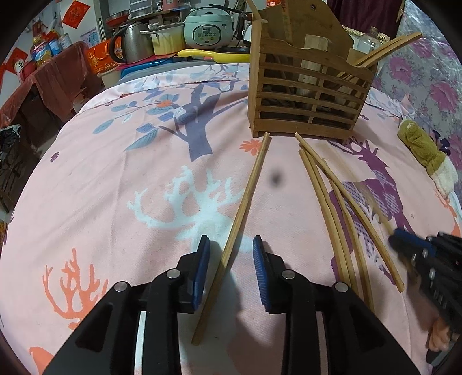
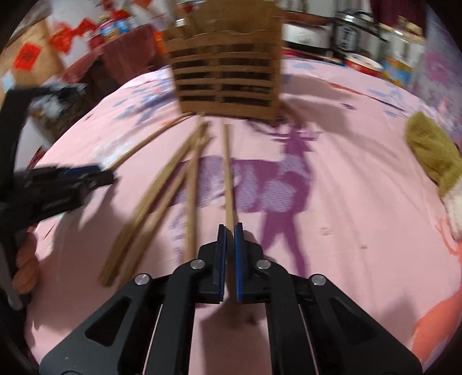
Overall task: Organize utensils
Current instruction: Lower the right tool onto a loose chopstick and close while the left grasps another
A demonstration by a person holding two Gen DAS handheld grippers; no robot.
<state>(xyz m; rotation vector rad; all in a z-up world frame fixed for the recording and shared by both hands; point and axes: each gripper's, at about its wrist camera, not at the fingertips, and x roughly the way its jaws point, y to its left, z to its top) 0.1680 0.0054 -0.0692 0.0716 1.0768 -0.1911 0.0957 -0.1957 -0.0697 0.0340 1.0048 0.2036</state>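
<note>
A slatted wooden utensil holder (image 1: 309, 95) (image 2: 228, 78) stands at the far side of the pink deer-print cloth (image 1: 115, 202), with chopsticks (image 1: 387, 49) leaning in its right compartment. In the left wrist view my left gripper (image 1: 231, 239) is open. One chopstick (image 1: 248, 190) lies on the cloth between its blue pads (image 1: 202, 271), closer to the left one. Several loose chopsticks (image 1: 332, 207) (image 2: 161, 202) lie to the right of it. My right gripper (image 2: 230, 226) (image 1: 397, 239) is shut on a single chopstick (image 2: 228, 173) that points toward the holder.
A green and white plush mitten (image 1: 421, 150) (image 2: 433, 155) lies at the right edge of the cloth. Behind the holder stand a rice cooker (image 1: 208, 27), a steel kettle (image 1: 132, 43) and a yellow utensil (image 1: 213, 54). My left gripper (image 2: 106, 176) shows at the left of the right wrist view.
</note>
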